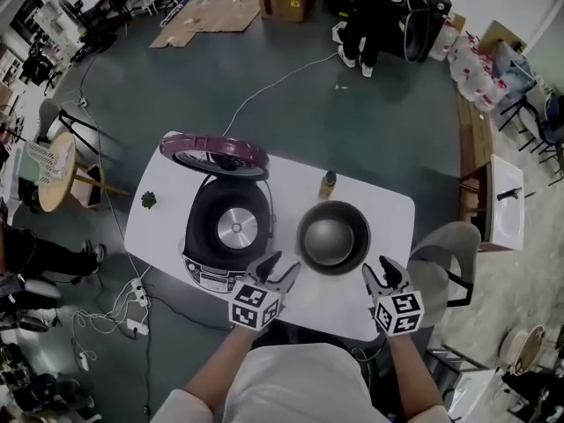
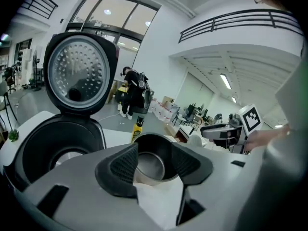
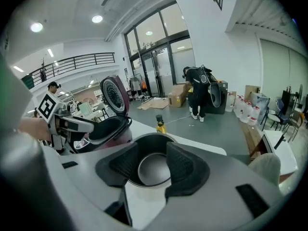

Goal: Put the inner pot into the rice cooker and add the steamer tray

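Observation:
The rice cooker (image 1: 227, 229) stands on the left of the white table (image 1: 388, 210) with its maroon lid (image 1: 216, 155) swung up and its cavity bare. To its right the dark inner pot (image 1: 333, 236) sits upright on the table. My left gripper (image 1: 278, 270) is open at the pot's near left and my right gripper (image 1: 382, 273) is open at its near right. Neither touches the pot. In the left gripper view the pot (image 2: 154, 146) shows between the open left gripper (image 2: 153, 160). The right gripper view has the pot (image 3: 154, 143) beyond the open right gripper (image 3: 152, 165).
A small yellow bottle (image 1: 328, 183) stands just behind the pot. A little green thing (image 1: 148, 199) lies at the table's left edge. A grey chair (image 1: 449, 254) is at the right, a round stool (image 1: 57, 170) at the left, and cables (image 1: 123, 311) run on the floor.

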Available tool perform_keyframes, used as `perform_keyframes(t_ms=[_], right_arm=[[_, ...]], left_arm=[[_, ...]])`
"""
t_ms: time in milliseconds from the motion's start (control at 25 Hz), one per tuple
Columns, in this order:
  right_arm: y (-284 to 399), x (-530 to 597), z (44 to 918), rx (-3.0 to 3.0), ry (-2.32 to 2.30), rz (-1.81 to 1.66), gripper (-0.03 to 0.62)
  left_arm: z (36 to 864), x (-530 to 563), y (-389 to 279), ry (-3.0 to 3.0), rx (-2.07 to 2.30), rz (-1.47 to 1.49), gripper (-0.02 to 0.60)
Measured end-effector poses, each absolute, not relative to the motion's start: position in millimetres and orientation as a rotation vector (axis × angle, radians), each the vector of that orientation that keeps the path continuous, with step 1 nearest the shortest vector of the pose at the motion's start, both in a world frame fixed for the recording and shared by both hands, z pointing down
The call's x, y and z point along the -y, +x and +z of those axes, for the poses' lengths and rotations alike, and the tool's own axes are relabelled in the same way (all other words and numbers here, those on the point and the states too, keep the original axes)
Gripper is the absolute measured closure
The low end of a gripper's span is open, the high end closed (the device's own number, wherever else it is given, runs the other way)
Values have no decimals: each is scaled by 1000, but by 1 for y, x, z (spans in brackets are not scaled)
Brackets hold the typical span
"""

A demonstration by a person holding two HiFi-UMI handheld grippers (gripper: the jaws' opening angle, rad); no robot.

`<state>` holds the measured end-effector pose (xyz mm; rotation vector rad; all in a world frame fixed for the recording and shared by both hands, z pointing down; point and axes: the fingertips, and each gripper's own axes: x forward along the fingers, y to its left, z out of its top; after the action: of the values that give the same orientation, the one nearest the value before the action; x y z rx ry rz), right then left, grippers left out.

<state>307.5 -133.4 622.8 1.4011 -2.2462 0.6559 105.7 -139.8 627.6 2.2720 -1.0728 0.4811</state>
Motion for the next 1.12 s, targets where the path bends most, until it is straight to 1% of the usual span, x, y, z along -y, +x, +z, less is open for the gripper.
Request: perform_keyframes(t_ms=[240, 440, 680, 960, 1120], right_arm=[[318, 148, 662, 2223, 1350, 713, 395], [323, 162, 689, 2195, 1318, 743, 395], [328, 179, 730, 2137, 1290, 770, 392], [333, 195, 771, 2069, 1261, 807, 384], [335, 200, 794, 2013, 1241, 856, 387]], left_arm=[[677, 151, 129, 2160, 1100, 555, 342], [711, 162, 137, 2075, 1128, 594, 322], [752, 180, 140, 1994, 1157, 662, 316], [796, 194, 144, 1896, 1173, 734, 312], [816, 195, 141, 1837, 1173, 779, 325]])
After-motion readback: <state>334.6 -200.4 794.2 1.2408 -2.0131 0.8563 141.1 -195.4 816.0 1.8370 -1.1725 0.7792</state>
